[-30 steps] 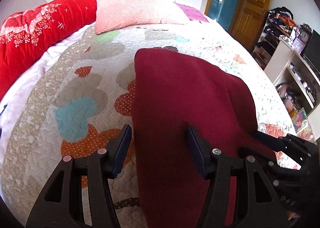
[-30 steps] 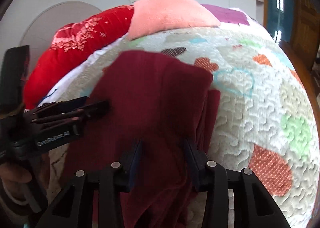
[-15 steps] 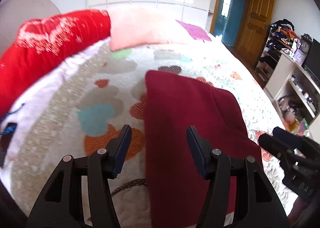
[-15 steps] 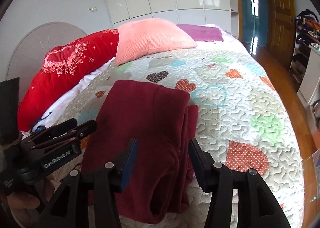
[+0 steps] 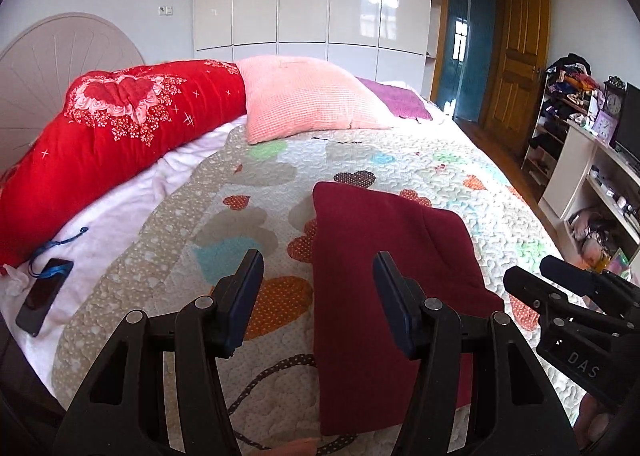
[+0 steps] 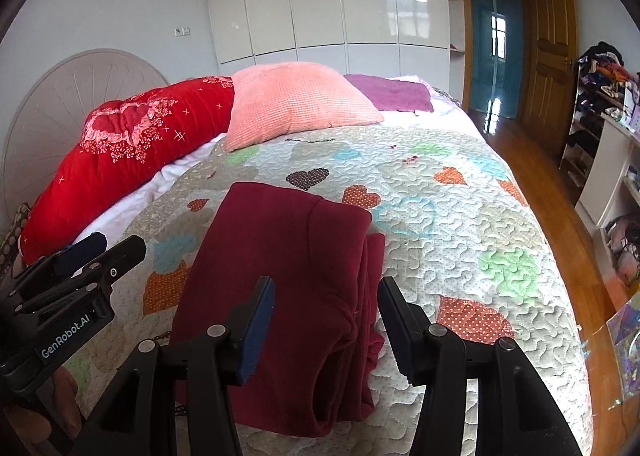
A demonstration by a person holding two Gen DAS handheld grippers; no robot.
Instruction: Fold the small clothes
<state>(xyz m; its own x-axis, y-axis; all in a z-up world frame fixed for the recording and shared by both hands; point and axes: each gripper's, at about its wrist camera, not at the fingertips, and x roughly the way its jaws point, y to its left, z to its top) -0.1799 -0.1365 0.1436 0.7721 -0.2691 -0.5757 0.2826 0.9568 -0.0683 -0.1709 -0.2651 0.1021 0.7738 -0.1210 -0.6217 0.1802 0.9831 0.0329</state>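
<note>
A dark red garment lies folded in a long rectangle on the quilted heart-pattern bedspread; in the right wrist view its right edge shows stacked folds. My left gripper is open and empty, raised above the garment's left edge. My right gripper is open and empty, raised above the garment's near right part. Each gripper shows in the other's view, the right one and the left one.
A red quilt roll, a pink pillow and a purple cloth lie at the bed's head. A phone lies on the white sheet at left. Shelves and wood floor are to the right.
Both grippers have pulled back and up from the garment, so more of the bed shows. The right gripper's jaws have widened. The garment lies still.
</note>
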